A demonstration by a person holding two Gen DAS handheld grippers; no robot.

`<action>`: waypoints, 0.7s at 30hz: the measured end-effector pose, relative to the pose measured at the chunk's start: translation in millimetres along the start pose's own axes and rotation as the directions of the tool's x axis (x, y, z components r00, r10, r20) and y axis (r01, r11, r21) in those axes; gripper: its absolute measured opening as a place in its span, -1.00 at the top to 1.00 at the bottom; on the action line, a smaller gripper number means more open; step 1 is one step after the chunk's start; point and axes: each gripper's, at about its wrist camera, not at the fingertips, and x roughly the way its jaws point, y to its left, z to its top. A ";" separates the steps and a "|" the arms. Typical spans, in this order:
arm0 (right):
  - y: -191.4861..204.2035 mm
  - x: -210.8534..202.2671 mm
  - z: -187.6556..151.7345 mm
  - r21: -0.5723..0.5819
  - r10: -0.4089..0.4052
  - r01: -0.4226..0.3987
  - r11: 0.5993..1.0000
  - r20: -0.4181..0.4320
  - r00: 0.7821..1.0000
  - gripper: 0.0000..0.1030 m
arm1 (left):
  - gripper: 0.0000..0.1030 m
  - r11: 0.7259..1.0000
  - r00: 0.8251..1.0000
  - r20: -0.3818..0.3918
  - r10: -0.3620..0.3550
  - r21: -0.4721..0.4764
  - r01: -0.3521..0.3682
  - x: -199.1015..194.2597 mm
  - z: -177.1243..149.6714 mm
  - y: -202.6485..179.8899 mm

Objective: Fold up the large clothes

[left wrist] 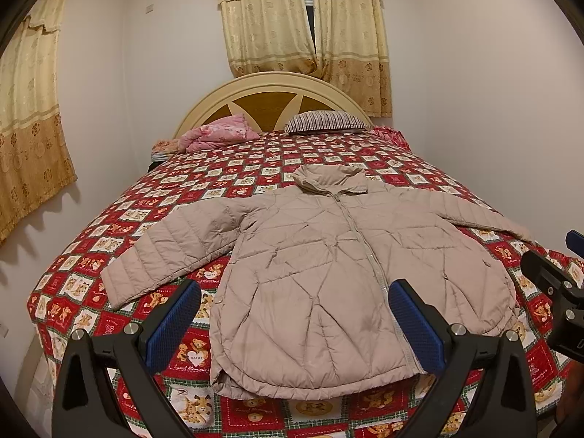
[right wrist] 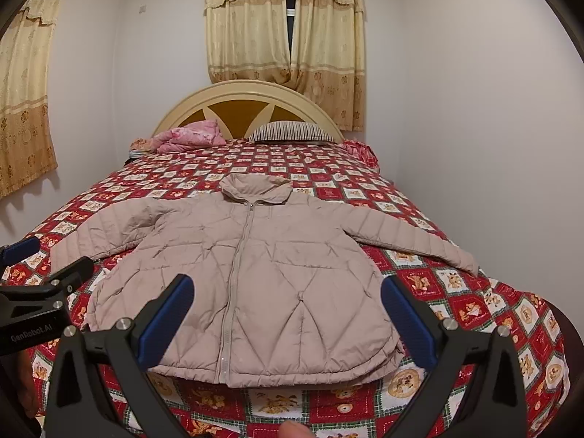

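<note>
A beige quilted puffer jacket [left wrist: 321, 262] lies flat and zipped on the bed, front up, collar towards the headboard, both sleeves spread out; it also shows in the right wrist view [right wrist: 255, 284]. My left gripper [left wrist: 294, 325] is open and empty, held above the jacket's lower hem on its left half. My right gripper [right wrist: 288, 321] is open and empty, held above the hem on its right half. The right gripper also shows at the right edge of the left wrist view [left wrist: 554, 284], and the left gripper at the left edge of the right wrist view [right wrist: 40, 288].
The bed carries a red patchwork teddy-bear quilt [left wrist: 255, 168]. A pink bundle [left wrist: 215, 133] and a striped pillow [left wrist: 325, 122] lie by the cream headboard [left wrist: 270, 87]. White walls stand close on both sides, with curtains [left wrist: 303, 25] behind and on the left.
</note>
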 end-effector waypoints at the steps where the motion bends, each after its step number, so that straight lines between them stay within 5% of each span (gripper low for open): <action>1: -0.1 0.3 0.9 0.001 0.000 0.001 1.000 -0.002 1.000 -1.00 | -0.98 1.000 1.000 0.000 0.002 -0.002 -0.002 0.5 0.0 0.6; 21: 0.7 -1.4 2.4 0.003 0.002 -0.002 1.000 -0.005 1.000 -1.00 | -0.98 1.000 1.000 -0.006 0.004 0.001 -0.004 3.3 -1.9 0.8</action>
